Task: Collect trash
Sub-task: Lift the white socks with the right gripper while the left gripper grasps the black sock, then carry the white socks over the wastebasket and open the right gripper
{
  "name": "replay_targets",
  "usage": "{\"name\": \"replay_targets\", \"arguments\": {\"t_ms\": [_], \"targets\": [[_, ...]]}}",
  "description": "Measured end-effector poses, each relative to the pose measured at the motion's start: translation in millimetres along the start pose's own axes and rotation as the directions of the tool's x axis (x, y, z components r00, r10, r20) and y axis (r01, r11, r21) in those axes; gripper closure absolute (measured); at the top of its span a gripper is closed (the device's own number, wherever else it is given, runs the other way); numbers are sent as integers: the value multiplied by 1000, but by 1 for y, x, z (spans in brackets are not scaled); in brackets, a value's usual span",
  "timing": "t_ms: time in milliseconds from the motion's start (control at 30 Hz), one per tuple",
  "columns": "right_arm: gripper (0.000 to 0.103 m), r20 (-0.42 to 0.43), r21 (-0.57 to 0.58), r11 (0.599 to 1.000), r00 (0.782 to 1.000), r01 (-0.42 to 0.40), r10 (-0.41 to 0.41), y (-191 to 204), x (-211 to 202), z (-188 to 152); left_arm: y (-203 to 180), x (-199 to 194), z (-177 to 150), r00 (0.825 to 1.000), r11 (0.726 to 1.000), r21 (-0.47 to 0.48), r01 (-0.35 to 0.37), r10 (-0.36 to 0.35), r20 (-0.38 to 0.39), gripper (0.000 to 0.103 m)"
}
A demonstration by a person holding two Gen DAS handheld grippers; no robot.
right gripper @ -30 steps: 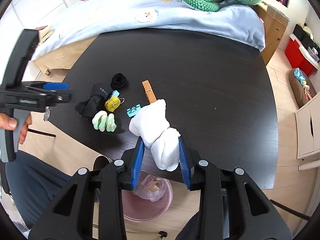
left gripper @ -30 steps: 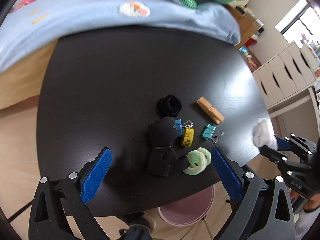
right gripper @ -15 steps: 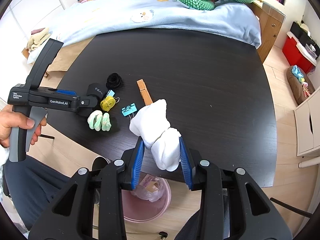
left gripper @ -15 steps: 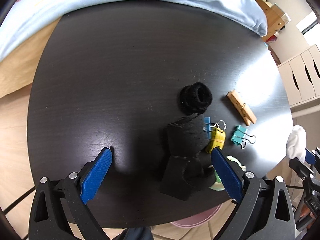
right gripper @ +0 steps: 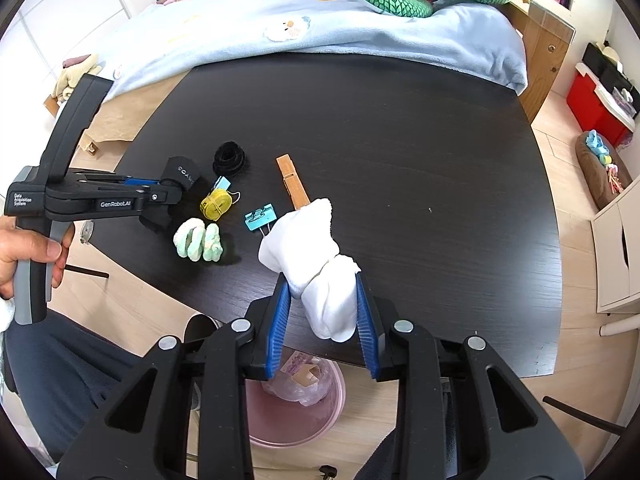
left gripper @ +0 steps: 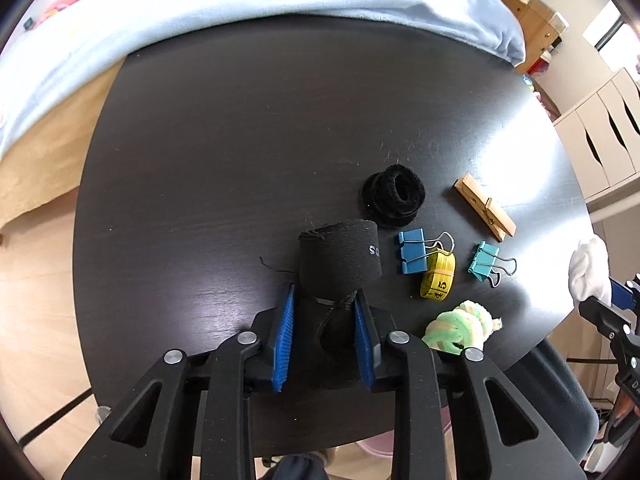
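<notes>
Pink bin (right gripper: 332, 412) with perhaps paper scraps; left tongs (left gripper: 323, 320) pinching black sock (left gripper: 340, 264), right tongs (right gripper: 322, 304) white sock (right gripper: 316, 248).

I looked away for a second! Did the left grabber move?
Yes. The left gripper came in over the table's edge, toward the black hair tie, and its fingers closed on the black sock.

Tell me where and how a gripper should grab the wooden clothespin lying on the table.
Grip the wooden clothespin across its narrow width near the middle, by the spring, coming straight down from above. It lies flat on the dark table, long and thin, so only its two long sides offer parallel faces. Turn the fingers crosswise to its diagonal length. The teal binder clip lies nearby but apart.
</notes>
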State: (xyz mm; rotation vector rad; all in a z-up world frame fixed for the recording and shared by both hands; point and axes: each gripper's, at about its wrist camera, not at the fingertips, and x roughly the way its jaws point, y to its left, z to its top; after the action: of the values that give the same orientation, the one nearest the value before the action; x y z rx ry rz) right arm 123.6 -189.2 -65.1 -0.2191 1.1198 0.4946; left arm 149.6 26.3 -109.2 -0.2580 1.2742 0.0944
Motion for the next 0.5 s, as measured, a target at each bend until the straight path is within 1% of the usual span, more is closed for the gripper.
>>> {"name": "replay_targets", "arguments": {"t_ms": [133, 267, 333, 500], "targets": [[71, 10, -4, 1000, 1000, 2, -2, 2, -3, -1, -1, -13, -8, 998, 999, 46, -9, 7, 57, 78], [71, 28, -3, 1000, 1000, 9, -9, 3, -10, -3, -10, -34, -19, 992, 995, 98, -20, 8, 123, 78], [71, 42, -10, 1000, 999, 21, -21, 5, -16, -5, -17, -48, -27, 986, 991, 133, -27, 4, 169, 78], [71, 84, -20, 999, 996, 34, -32, 10, -35, -12, -31, -82, -50, 966, 980, 200, -13, -40, 255, 78]]}}
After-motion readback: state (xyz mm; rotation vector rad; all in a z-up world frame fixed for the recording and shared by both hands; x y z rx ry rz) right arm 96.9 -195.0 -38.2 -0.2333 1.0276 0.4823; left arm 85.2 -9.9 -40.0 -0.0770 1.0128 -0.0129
